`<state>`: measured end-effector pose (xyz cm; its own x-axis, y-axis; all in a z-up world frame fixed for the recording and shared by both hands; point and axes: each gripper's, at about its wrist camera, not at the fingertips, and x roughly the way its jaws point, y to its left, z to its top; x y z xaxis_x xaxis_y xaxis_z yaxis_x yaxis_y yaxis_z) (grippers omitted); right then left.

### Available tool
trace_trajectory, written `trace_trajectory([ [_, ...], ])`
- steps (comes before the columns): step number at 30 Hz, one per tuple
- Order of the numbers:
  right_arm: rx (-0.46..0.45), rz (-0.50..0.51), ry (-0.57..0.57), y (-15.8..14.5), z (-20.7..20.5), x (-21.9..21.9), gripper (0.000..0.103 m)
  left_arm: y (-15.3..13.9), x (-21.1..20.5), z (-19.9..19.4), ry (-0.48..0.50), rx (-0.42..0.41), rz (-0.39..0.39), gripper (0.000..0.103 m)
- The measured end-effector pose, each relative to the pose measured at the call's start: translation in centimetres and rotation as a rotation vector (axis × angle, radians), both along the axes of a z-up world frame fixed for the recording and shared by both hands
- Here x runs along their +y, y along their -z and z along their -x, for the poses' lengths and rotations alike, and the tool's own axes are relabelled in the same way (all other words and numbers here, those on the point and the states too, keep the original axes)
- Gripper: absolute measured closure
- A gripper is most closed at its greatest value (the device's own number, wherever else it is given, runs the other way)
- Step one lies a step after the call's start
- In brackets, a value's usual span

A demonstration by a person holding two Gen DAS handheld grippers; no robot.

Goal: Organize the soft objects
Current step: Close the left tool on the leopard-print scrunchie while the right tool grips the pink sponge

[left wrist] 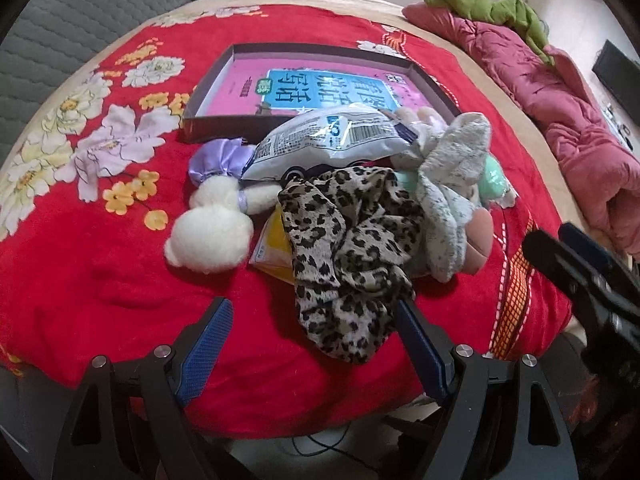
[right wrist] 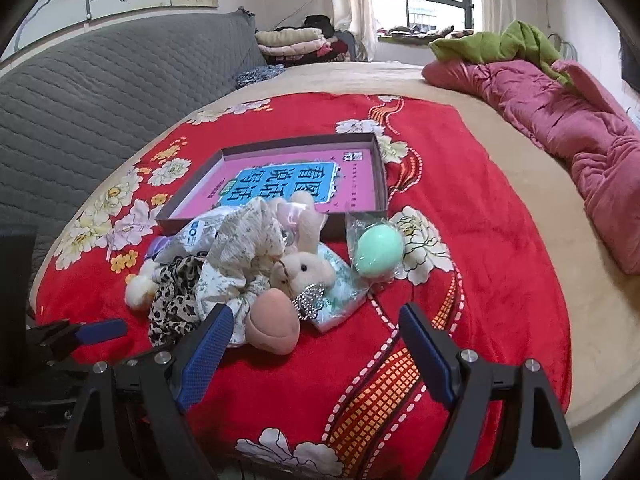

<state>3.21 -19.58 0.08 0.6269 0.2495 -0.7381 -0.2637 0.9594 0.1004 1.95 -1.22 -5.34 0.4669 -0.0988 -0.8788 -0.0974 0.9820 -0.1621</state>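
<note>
On the bed, a red floral plush blanket (right wrist: 460,200) carries a small heap of soft things just this side of a shallow open cardboard box with a pink printed bottom (right wrist: 378,168). In the box I see nothing soft yet, so the sorting looks barely begun.

The left gripper (left wrist: 314,322) hovers with its blue fingers (left wrist: 208,344) spread wide and empty. The leopard-print fabric scrunchie (left wrist: 348,248) lies at twelve o'clock from it, its near edge sagging down to the right-hand finger; whether it touches I cannot tell. Its bulk runs lengthwise away from the fingers, toward the box.

The right gripper (right wrist: 314,320) is also wide open and holds nothing. A peach-coloured soft egg-shaped sponge (right wrist: 272,326) sits at about eleven o'clock, just beside its left-hand finger. A mint-green egg-shaped sponge in clear wrap (right wrist: 378,252) lies farther out at about one o'clock.

A fluffy white plush toy with a lilac satin dress (left wrist: 212,236) rests at ten o'clock from the left gripper, beside the scrunchie.

By my reckoning the left hand is nearer the scrunchie, the right nearer the peach sponge.
</note>
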Motion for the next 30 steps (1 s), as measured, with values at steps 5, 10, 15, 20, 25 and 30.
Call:
trace_trajectory([
  [5, 0.023, 0.028, -0.053, 0.9, -0.2, 0.8, 0.019, 0.8, 0.8, -0.9, -0.025, 0.000, 0.052, 0.019],
  [10, 0.039, 0.067, -0.107, 1.8, -0.4, 2.1, 0.020, 1.2, 1.1, -1.4, -0.021, -0.007, 0.080, 0.020],
  [15, 0.049, 0.089, -0.126, 2.7, -1.1, 2.5, 0.036, 1.1, 1.2, -1.8, -0.009, -0.022, 0.106, 0.037],
  [20, 0.089, 0.057, -0.149, 3.7, -2.1, 2.6, 0.049, 1.9, 1.6, -2.3, -0.001, 0.003, 0.193, 0.062],
  [25, 0.118, 0.040, -0.172, 4.3, -2.4, 3.0, 0.053, 2.1, 1.8, -2.4, -0.007, -0.004, 0.232, 0.067],
  [30, 0.129, -0.010, -0.170, 4.7, -2.7, 2.5, 0.062, 2.5, 2.7, -2.4, -0.034, 0.002, 0.303, 0.075],
])
